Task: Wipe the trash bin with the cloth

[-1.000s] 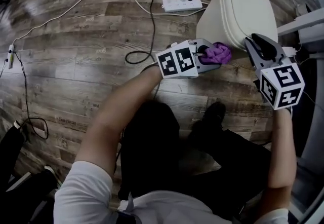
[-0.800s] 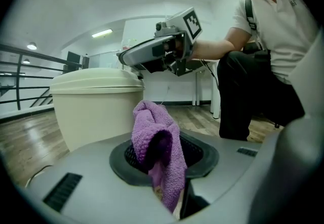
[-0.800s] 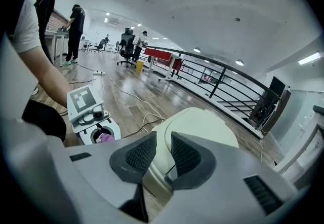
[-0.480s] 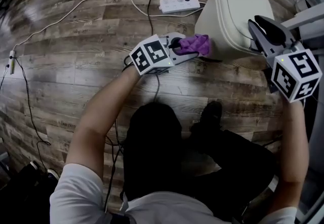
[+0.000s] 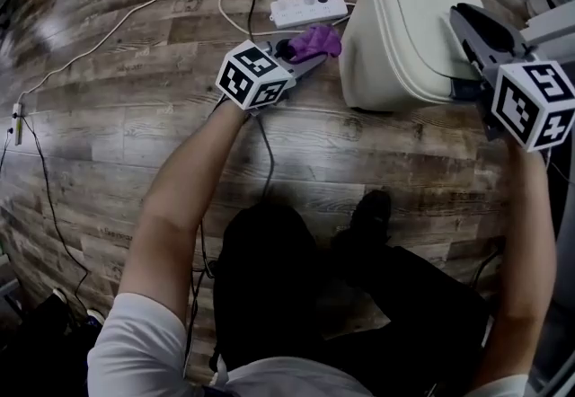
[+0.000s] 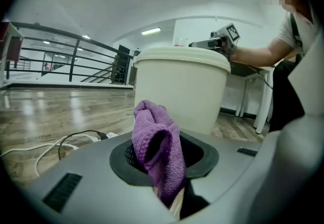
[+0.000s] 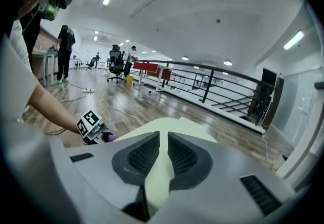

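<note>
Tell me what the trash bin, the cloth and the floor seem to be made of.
Trash bin: probably plastic, cream, smooth and matte, with moulded rounded edges.
Cloth: purple microfibre or terry, judging by its nubby looped surface.
Floor: wood-look planks, glossy, reflecting the lights; real wood or laminate, I cannot tell.

The cloth point(image 5: 314, 42) lies left of the trash bin point(image 5: 404, 27).

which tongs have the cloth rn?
The left tongs, shut on the purple cloth. The right tongs have just been closing on the trash bin rim instead.
</note>
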Action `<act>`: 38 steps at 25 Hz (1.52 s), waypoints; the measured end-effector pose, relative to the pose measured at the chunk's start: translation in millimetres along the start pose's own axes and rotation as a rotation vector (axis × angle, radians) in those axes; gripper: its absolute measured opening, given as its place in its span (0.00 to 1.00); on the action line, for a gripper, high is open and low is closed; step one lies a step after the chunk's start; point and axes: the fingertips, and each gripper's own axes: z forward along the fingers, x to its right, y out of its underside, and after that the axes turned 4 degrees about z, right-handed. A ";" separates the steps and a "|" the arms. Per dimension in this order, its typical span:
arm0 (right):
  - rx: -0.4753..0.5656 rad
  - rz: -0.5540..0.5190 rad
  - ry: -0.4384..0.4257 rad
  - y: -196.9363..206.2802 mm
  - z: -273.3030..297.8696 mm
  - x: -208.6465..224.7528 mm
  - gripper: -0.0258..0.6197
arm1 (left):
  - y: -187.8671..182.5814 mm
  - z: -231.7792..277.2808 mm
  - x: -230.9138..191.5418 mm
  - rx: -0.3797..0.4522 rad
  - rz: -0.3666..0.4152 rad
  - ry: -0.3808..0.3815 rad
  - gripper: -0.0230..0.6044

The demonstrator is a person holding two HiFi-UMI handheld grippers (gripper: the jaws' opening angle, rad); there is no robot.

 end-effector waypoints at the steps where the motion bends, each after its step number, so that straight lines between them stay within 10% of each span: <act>1: 0.007 -0.035 0.014 -7.5 -1.3 4.7 0.13 | -0.2 4.2 -5.7 -0.004 -0.004 -0.006 0.21; 13: 0.131 0.190 -0.106 -21.9 25.6 24.1 0.11 | -0.7 51.1 -30.2 -0.037 0.003 -0.021 0.21; 29: 0.060 0.112 -0.086 -10.9 30.9 22.8 0.11 | -3.9 53.3 -43.2 -0.065 -0.013 -0.072 0.21; 38: -0.041 -0.361 -0.184 -32.4 61.8 -72.1 0.11 | -16.1 48.2 -18.1 -0.058 0.026 -0.044 0.21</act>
